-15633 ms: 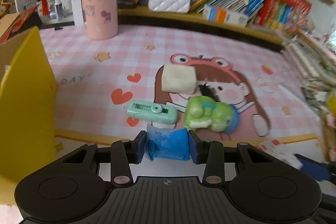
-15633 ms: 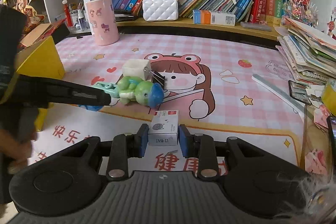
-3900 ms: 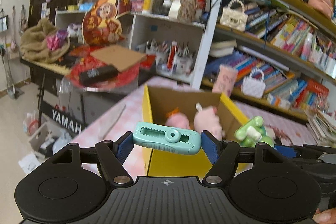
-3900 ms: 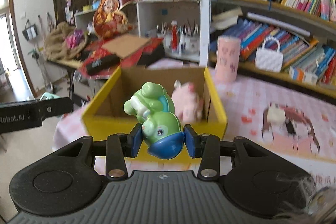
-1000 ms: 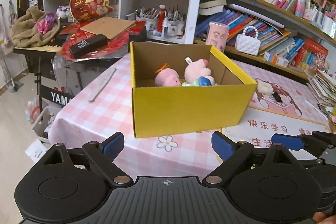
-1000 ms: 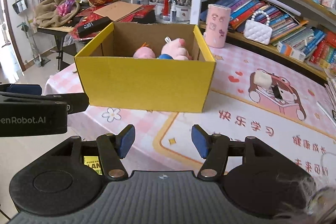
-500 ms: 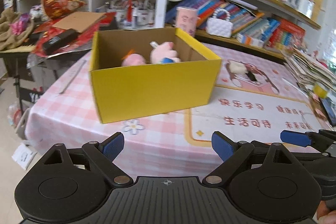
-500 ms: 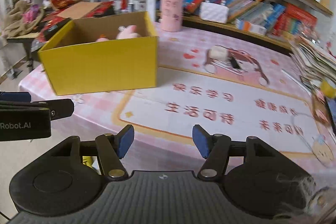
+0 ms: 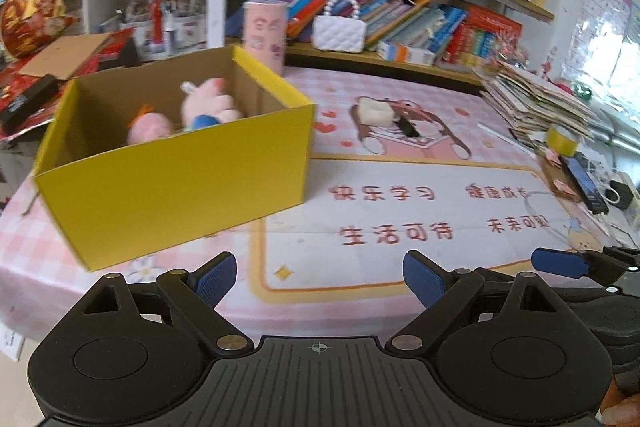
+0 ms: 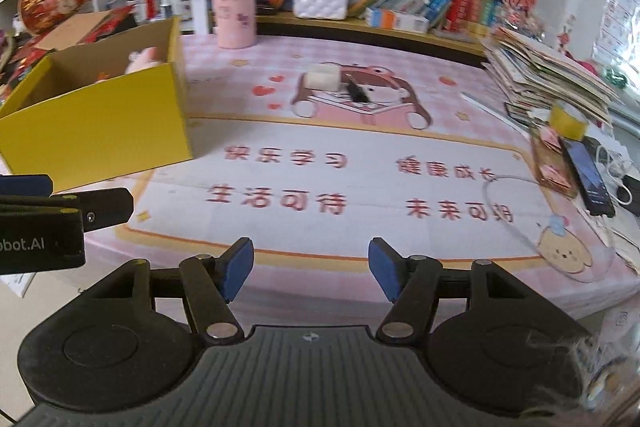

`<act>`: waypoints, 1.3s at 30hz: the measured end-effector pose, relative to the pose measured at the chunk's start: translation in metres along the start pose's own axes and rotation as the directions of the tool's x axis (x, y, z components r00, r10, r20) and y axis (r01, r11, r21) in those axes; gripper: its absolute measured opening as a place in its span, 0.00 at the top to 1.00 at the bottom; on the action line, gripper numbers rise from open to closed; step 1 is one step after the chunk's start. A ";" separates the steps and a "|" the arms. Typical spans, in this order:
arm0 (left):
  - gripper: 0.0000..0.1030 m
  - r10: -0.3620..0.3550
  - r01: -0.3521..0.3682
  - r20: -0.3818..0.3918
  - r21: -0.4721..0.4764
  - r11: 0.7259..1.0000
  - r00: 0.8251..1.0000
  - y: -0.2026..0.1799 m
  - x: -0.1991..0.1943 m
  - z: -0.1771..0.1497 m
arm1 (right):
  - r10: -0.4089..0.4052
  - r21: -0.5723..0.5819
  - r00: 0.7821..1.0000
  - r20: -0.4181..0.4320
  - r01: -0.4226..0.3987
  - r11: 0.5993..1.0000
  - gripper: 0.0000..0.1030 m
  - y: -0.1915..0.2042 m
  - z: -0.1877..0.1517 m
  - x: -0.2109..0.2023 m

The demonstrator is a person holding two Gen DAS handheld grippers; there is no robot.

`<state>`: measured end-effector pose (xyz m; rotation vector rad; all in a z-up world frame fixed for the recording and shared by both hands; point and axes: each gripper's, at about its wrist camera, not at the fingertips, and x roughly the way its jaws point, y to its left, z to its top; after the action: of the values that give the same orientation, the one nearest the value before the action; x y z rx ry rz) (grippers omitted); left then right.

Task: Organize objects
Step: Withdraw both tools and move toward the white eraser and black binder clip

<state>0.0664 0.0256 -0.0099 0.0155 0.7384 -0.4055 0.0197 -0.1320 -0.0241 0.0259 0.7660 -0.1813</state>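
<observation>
Now that the green toy and clip are gone from the tongs, the left gripper and right gripper gape empty, swung from the yellow box toward 2 leftovers, the white block and black clip, on the mat.

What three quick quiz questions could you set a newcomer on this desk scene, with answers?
1. True or false: the left gripper holds a toy.
2. What lies nearest the white block: A) black clip, B) pink cup, C) phone?
3. Fill in: the pink plush toys sit inside the yellow ____.

Key: 1 false, both grippers are empty, the right gripper too. 2 A. 3 box.
</observation>
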 end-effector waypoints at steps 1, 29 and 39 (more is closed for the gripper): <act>0.10 -0.005 0.005 -0.004 0.003 1.000 1.000 -0.004 0.004 0.002 | -0.005 0.004 1.000 -0.003 0.005 1.000 0.40 -0.005 0.001 0.003; 0.11 0.098 -0.099 -0.004 -0.028 0.995 0.995 -0.087 0.148 0.111 | 0.111 -0.026 0.994 0.019 -0.110 0.994 0.40 -0.124 0.101 0.135; 0.11 0.177 -0.177 -0.002 -0.077 0.981 0.984 -0.083 0.190 0.149 | 0.181 -0.148 0.980 0.081 -0.167 0.975 0.46 -0.114 0.152 0.214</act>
<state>0.2597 -0.1412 -0.0136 0.0074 0.7405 -0.2067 0.2556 -0.2912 -0.0579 -0.0486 0.6774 0.0385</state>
